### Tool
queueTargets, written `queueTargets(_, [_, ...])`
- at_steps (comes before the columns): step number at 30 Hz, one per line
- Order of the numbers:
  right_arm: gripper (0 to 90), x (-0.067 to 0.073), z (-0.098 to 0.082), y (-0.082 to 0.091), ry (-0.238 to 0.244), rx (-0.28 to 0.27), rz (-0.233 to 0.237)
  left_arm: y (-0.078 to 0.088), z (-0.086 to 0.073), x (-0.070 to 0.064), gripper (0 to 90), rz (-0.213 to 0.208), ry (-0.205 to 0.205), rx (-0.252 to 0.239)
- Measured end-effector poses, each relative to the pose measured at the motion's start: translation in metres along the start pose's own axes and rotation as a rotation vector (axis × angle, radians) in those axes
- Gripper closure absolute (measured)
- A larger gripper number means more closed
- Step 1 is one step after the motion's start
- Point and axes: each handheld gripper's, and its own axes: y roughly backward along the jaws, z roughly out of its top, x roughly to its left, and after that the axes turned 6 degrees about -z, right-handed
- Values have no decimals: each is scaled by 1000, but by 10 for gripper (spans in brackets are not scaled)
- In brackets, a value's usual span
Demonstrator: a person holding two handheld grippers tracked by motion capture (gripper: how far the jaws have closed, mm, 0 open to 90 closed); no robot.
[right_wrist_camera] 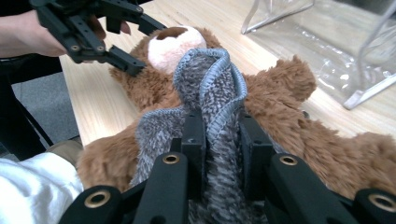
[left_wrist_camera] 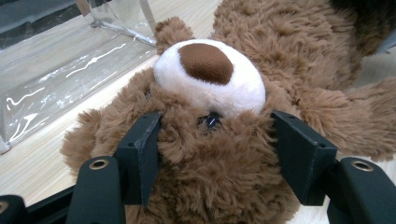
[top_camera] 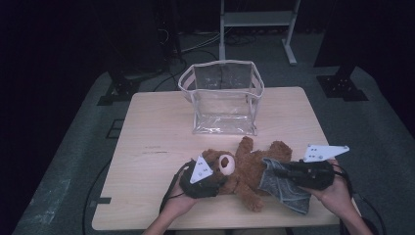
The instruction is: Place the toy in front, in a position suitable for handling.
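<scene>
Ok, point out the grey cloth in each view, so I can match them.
High view: grey cloth lower right, draped over the teddy bear.
Left gripper view: not in it.
Right gripper view: centre, pinched by the right gripper.
Shared landmark: bear's white muzzle.

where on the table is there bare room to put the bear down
Free: the left part of the table, between the clear bag and the left edge, and the strip right of the bag. Crowded: the near edge, where teddy bear, grey cloth and both grippers sit.
</scene>
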Motion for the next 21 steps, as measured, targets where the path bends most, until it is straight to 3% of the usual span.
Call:
queueTargets(4, [746, -7, -11, -10, -21, 33, -14, 2, -2, -3, 363, -15, -10, -2])
queueTargets(8, [747, -19, -21, -4, -71, 30, -41, 1, 0, -7, 364, -25, -18, 1])
queueTargets(10, [746, -19, -20, 2, -78, 17, -41, 0, 0, -9, 364, -27, -21, 1])
queueTargets(16, [745, 2, 6, 1, -3, -8, 9, -4, 2, -11, 364, -34, -26, -1])
queueTargets(21, [741, 19, 26, -21, 59, 19, 52, -5, 2, -13, 361, -42, -32, -7])
